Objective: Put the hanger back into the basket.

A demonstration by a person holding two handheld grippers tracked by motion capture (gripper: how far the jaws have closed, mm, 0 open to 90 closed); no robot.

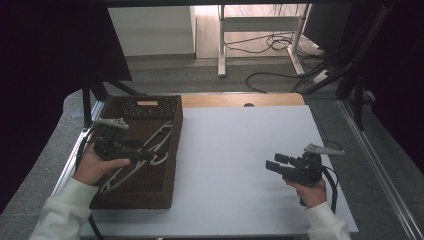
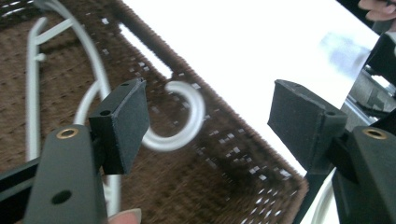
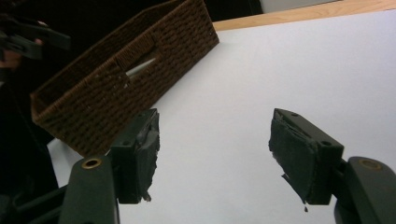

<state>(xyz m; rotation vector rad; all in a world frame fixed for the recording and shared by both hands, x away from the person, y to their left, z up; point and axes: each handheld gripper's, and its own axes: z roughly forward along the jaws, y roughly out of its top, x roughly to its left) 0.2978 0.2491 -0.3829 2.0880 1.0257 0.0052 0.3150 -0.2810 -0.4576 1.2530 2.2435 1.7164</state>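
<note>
A brown woven basket stands on the left of the white table. White plastic hangers lie inside it. My left gripper hovers over the basket's middle, open, with nothing between its pads. In the left gripper view a white hanger hook curls on the basket floor below the open jaws. My right gripper is held above the table's right part, open and empty, jaws turned toward the basket.
A wooden strip edges the table's far side. Beyond it are a white desk frame and cables on the floor. Metal rails flank the table's right side.
</note>
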